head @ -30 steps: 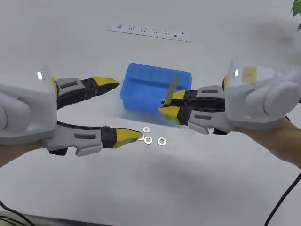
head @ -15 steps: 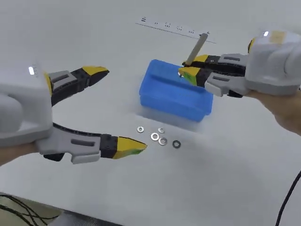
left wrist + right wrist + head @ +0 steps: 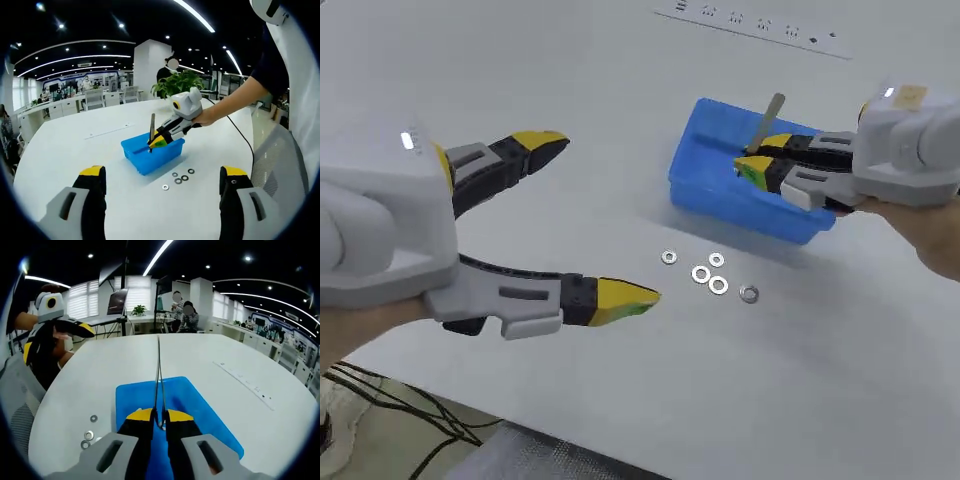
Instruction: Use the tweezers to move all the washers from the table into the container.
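Five washers [image 3: 701,274] lie flat on the desk [image 3: 570,390], just nearside of the blue container [image 3: 705,170]. Thin, light, slippery: pinch a rim through the hole. Right gripper [image 3: 752,166] clamps the tweezers [image 3: 770,118] over the container, maybe carrying one, too tiny to tell. Left gripper [image 3: 610,218] is spread, empty. Power strip [image 3: 750,22] sits by the far edge, nothing blocking.

Gripped end of thin metal tweezers [image 3: 158,380] hidden inside right gripper [image 3: 159,416]; blue plastic container [image 3: 192,400] near end covered.
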`<action>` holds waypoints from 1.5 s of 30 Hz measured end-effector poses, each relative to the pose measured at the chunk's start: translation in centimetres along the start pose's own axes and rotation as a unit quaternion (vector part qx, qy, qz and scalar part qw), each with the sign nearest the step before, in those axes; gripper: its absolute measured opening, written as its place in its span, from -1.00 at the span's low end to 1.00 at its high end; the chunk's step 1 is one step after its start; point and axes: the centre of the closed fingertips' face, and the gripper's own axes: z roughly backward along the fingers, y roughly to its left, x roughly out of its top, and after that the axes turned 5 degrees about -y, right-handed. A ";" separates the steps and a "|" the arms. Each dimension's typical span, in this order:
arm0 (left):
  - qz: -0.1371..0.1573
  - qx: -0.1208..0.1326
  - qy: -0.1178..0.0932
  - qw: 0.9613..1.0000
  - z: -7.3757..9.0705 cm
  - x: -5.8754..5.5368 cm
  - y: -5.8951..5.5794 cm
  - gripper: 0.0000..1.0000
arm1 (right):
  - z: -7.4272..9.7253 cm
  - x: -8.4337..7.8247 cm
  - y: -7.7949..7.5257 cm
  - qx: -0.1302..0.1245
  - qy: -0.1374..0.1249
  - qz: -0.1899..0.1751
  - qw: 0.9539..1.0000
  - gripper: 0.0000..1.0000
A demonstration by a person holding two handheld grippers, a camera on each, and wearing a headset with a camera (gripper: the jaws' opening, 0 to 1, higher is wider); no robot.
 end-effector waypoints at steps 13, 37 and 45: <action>-0.002 0.017 -0.001 1.000 -0.3 0.1 0.1 0.99 | 0.0 -0.5 -0.3 0.002 0.006 -0.004 1.000 -0.78; 0.023 0.019 -0.054 0.998 -4.4 2.5 2.5 0.77 | 1.1 0.8 0.4 0.009 0.022 0.021 0.999 -0.85; 0.030 -0.042 -0.044 0.998 -9.3 2.3 2.8 0.40 | 1.5 0.7 0.7 0.012 0.031 0.032 0.999 -0.84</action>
